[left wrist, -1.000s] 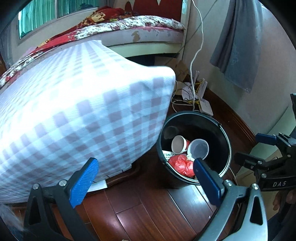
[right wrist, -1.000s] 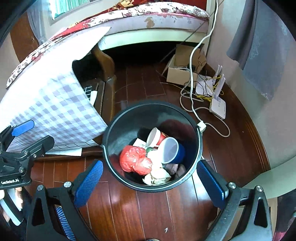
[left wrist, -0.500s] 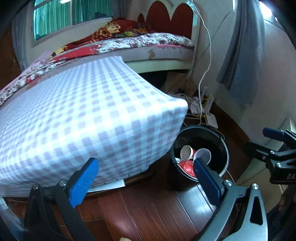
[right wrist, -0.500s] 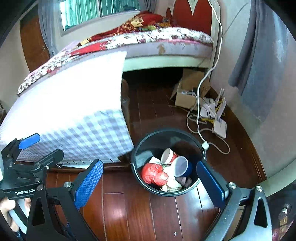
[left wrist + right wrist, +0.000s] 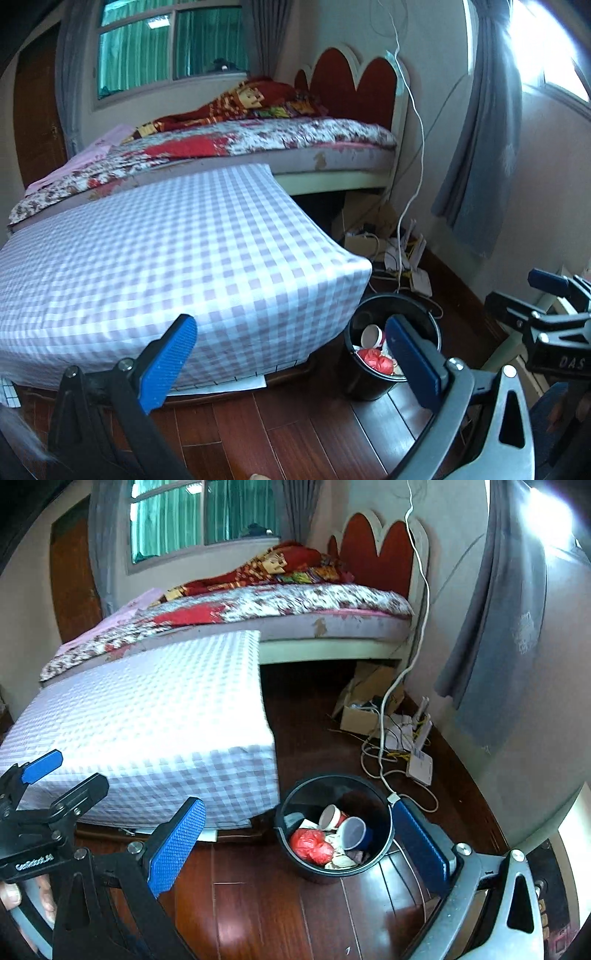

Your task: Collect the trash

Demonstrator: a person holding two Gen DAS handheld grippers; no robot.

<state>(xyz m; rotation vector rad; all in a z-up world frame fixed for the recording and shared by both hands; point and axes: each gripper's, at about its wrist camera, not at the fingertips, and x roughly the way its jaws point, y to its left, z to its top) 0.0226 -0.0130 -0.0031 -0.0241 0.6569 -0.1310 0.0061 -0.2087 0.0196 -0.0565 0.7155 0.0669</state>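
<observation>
One black trash bin (image 5: pixel 334 864) stands on the dark wooden floor (image 5: pixel 258 904), just beside the near right corner of the low checked-cloth table (image 5: pixel 147 716). Inside the bin, counted from the right wrist view: one crumpled red bag (image 5: pixel 310 845) at its left side, one red-and-white paper cup (image 5: pixel 331 816) and one blue cup (image 5: pixel 354 834) lying on their sides toward the middle, plus pale crumpled scraps (image 5: pixel 341 860) at the near rim, number unclear. Left gripper (image 5: pixel 291 363): two blue pads spread wide, nothing between them, held above the floor in front of the table's near edge. Right gripper (image 5: pixel 299 849): two blue pads also spread wide, empty, framing the bin from above. One bed (image 5: pixel 258 605) behind the table with a patterned cover. By the wall at the floor's far right edge: one open cardboard box (image 5: pixel 365 701), one white router (image 5: pixel 419 764), a tangle of cables (image 5: pixel 384 746). One grey curtain (image 5: pixel 495 627) hangs at right.
</observation>
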